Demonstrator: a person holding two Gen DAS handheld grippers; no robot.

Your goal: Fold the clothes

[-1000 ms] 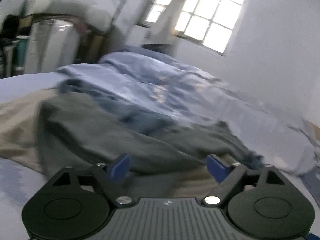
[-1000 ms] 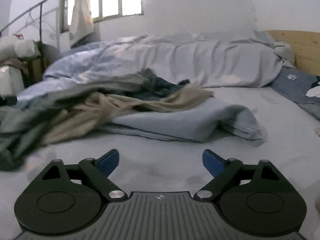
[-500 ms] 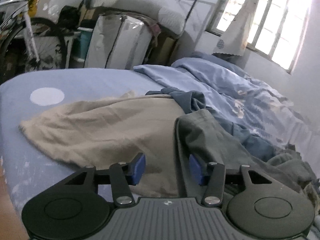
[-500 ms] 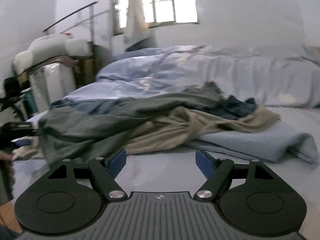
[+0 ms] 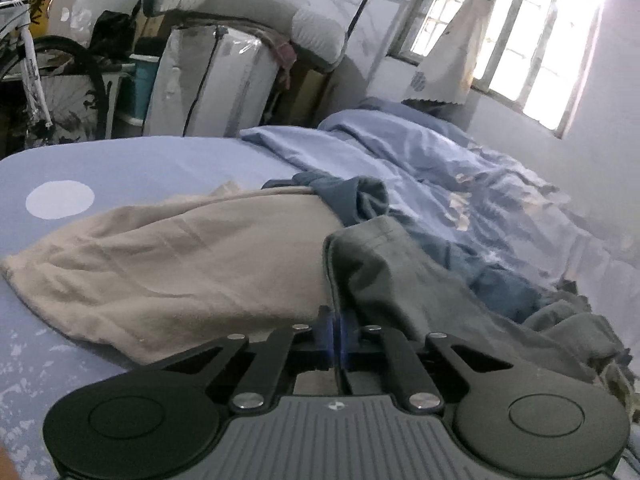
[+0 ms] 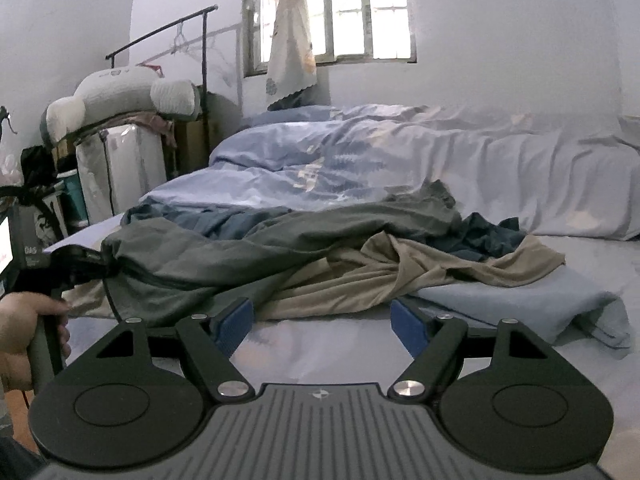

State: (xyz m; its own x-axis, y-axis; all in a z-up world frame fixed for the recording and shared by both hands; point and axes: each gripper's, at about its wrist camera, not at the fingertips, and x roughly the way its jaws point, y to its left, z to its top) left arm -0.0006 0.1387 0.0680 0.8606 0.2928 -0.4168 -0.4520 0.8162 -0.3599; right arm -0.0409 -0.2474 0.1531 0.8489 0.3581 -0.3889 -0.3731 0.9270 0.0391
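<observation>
At the bed's [image 5: 132, 168] near-left corner, the left gripper [image 5: 335, 330] pinches the hemmed corner of a limp grey-green garment [image 5: 384, 276] heaped on a tan one [image 5: 180, 264]; soft and light, it looks best taken by corners. The right gripper [image 6: 322, 322] hangs spread and empty, and the garment's shape, buried in the pile, is seemingly impossible to read.

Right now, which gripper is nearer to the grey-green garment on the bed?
Left. The left gripper is shut on the grey-green garment at its edge; the right gripper is open over bare sheet, short of the pile.
</observation>
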